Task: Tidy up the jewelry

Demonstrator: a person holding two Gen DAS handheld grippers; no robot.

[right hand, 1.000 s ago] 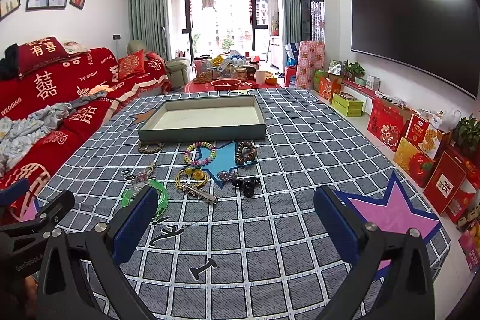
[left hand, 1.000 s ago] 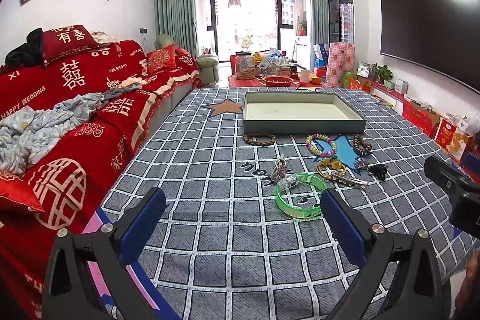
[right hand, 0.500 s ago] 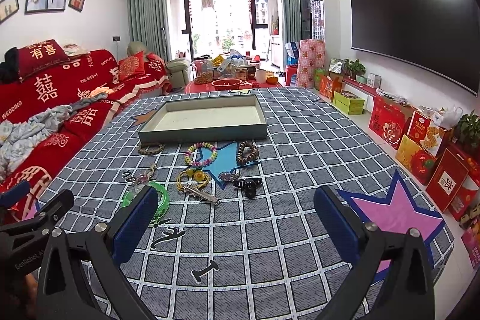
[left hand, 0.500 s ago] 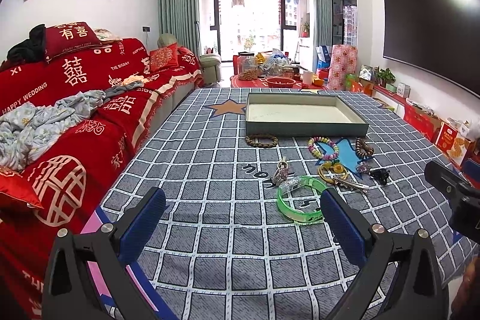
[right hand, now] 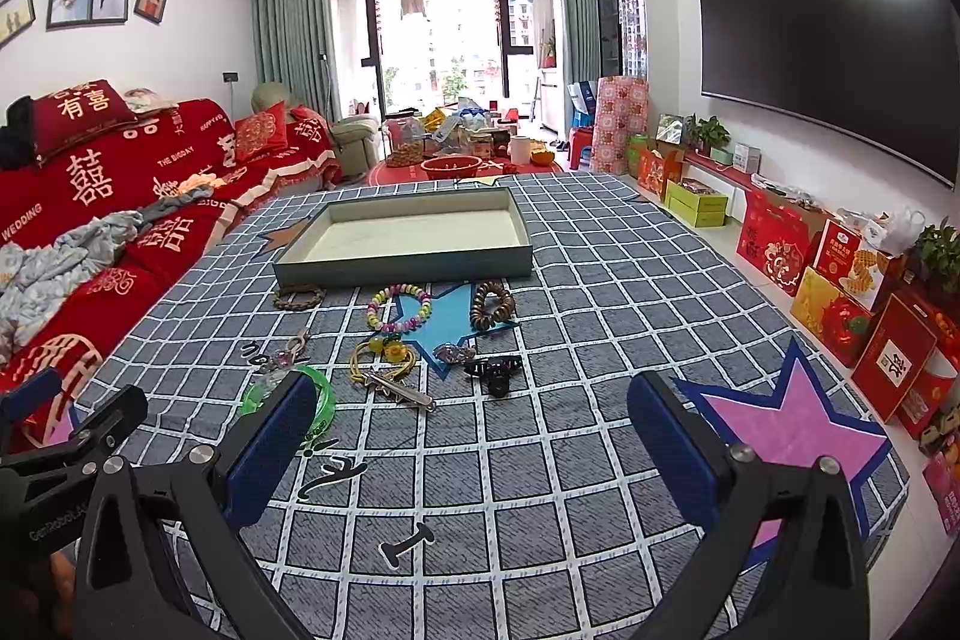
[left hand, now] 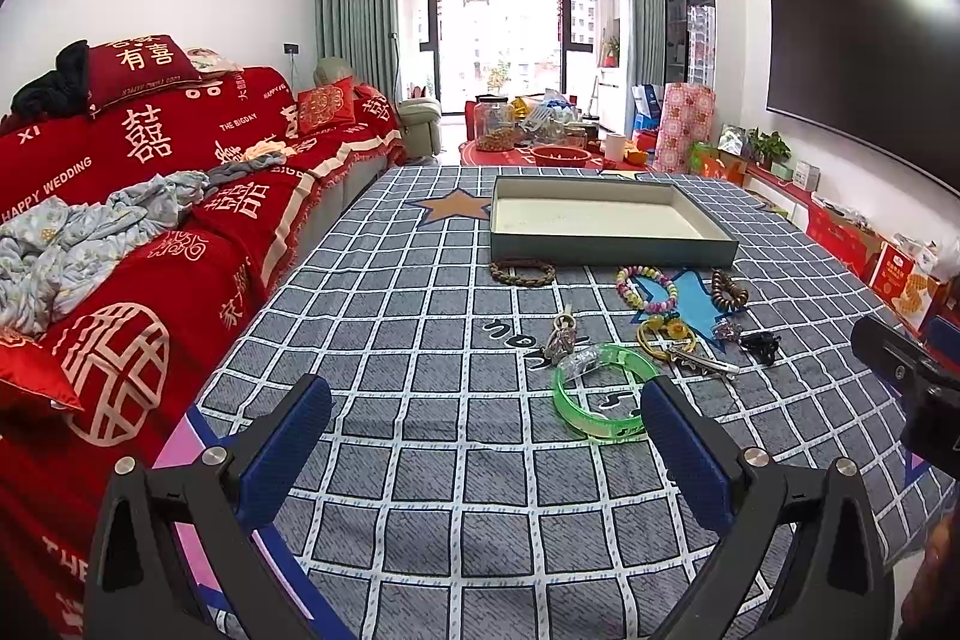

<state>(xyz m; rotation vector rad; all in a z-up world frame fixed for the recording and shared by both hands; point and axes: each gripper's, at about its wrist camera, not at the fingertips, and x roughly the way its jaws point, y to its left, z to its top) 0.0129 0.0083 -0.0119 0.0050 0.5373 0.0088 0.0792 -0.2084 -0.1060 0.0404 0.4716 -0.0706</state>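
Jewelry lies scattered on the checked cloth of the tabletop (right hand: 600,292), all of it on the near side of the shallow grey tray (right hand: 403,244), which holds nothing yet.

Pieces, near to far:
- green translucent bangle (left hand: 603,394): rigid hoop, lying flat, probably light plastic and slick. Best taken across the band at one side, one finger inside the ring.
- metal hair clip (right hand: 401,389): long and thin, long axis running from near right to far left in the right wrist view, one end over the yellow cord bracelet (right hand: 384,353). Stiff; pinch across the narrow width at mid-length.
- black claw clip (right hand: 493,373): hard, irregular; grip across the body.
- small sparkly charm piece (left hand: 562,338): detail too small to tell; likely fiddly, may snag.
- multicoloured bead bracelet (right hand: 399,307) and brown coil hair tie (right hand: 492,305), on the blue star print: soft, will sag when lifted; pinch one strand.
- brown braided bracelet (left hand: 522,272): just in front of the tray's near wall, flat, limp.

The tray's long axis runs across the view, left to right.

Left gripper (left hand: 486,436): jaws spread wide, empty, above the cloth with the bangle beside its right finger. Right gripper (right hand: 471,439): likewise wide apart, holding nothing, short of the cluster.

Judgement: nothing heavy or fragile; slip and tangling are the main risks.
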